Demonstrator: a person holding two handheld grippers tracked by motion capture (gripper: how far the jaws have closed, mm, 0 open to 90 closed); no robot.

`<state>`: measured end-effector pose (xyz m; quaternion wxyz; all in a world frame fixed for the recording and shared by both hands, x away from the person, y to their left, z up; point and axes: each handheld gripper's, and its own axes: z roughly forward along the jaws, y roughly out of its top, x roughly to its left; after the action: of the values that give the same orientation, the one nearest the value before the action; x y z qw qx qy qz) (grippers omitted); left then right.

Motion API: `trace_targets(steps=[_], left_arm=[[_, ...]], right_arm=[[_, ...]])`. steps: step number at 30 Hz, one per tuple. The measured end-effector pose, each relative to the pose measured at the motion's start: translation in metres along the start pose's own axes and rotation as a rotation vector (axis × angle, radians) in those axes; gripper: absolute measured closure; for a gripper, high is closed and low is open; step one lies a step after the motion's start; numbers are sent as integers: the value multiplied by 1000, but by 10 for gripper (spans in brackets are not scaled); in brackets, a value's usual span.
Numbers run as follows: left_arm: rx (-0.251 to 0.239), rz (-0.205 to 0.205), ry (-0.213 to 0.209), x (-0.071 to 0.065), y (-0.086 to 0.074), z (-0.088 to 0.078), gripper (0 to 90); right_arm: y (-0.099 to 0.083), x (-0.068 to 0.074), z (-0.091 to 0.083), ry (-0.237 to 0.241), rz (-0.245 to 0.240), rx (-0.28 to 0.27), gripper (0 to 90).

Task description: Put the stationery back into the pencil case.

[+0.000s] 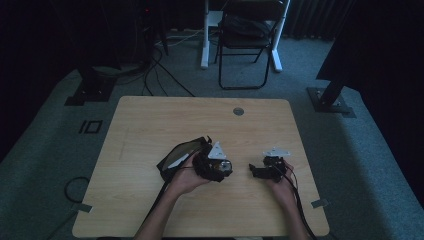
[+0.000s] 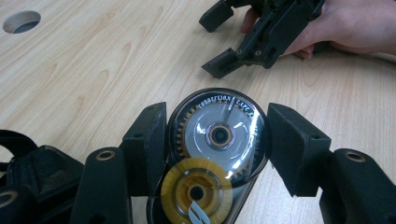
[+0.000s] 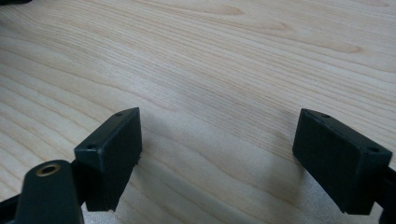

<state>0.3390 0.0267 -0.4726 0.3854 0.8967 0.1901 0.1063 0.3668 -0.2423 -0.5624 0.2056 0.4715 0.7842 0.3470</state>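
Looking down from the high view, the left gripper (image 1: 214,162) sits near the middle of the wooden table (image 1: 150,125), held in the person's left hand (image 1: 187,177). A round clear-fronted object shows at its tip, and a black pouch (image 1: 177,157) with its flap open lies just beside and behind the gripper, on its left. The right gripper (image 1: 257,171) rests low over the table a little way to the right, in the right hand (image 1: 281,187), its tip turned toward the left gripper. A folding chair (image 1: 247,40) stands on the carpet beyond the far edge of the table.

In the left gripper view, a correction tape dispenser (image 2: 217,154) lies between the two black jaws. Its clear case shows a toothed wheel above and a yellow spool below. The left jaw touches the case's side, while a narrow gap seems to remain at the right jaw, so the jaws stand apart around it and are not clamped. Ahead, across bare wood, the right gripper (image 2: 219,39) faces this way with its jaws parted, gripped by the right hand (image 2: 345,23). The black pouch (image 2: 32,168) sits at the lower left of the jaws, and a round cable hole (image 2: 21,21) lies far ahead to the left.

In the right gripper view, the two jaws stand wide apart with bare table (image 3: 210,60) between them.
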Motion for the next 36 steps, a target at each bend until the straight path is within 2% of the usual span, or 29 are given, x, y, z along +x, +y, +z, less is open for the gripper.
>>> trace_targets(steps=[36], left_arm=[[-35, -22, 39, 11, -1, -18, 410]], right_arm=[[0, 0, 0, 0, 0, 0, 156]])
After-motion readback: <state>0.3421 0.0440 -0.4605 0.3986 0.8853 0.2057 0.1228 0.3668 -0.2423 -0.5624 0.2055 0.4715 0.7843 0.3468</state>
